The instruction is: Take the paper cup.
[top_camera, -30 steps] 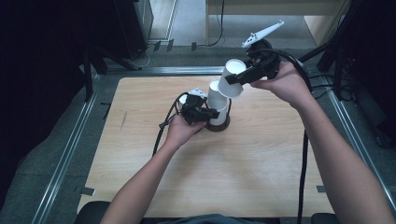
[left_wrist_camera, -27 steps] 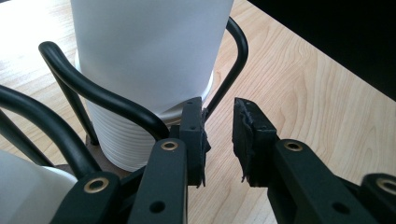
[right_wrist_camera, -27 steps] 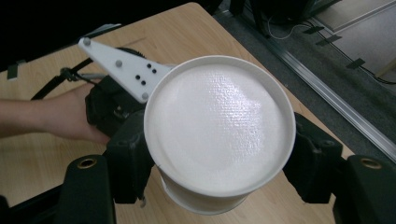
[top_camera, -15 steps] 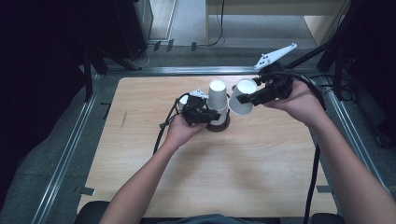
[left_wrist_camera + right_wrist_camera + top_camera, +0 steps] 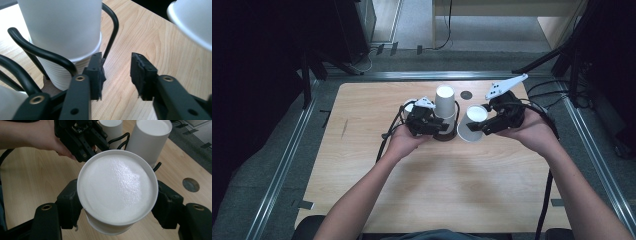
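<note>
An upside-down stack of white paper cups (image 5: 445, 102) (image 5: 62, 30) (image 5: 151, 140) stands in a black wire holder (image 5: 447, 136) (image 5: 111, 27) at the table's middle. My left gripper (image 5: 441, 129) (image 5: 116, 67) sits low at the holder's base. Its jaws have just been opening, with bare table between them and one pad beside the wire. My right gripper (image 5: 479, 126) (image 5: 118, 203) is shut on a single white cup (image 5: 471, 127) (image 5: 117, 187), held on its side just right of the stack.
Another white cup (image 5: 111, 126) stands behind the left gripper. The wooden table (image 5: 412, 190) has a round dark hole (image 5: 466, 94) (image 5: 190, 184) behind the stack and metal rails along its sides. The left gripper's cable (image 5: 387, 135) trails across the table.
The right hand has brought the single cup down from above the stack to low beside its right side. The left hand has stayed at the holder.
</note>
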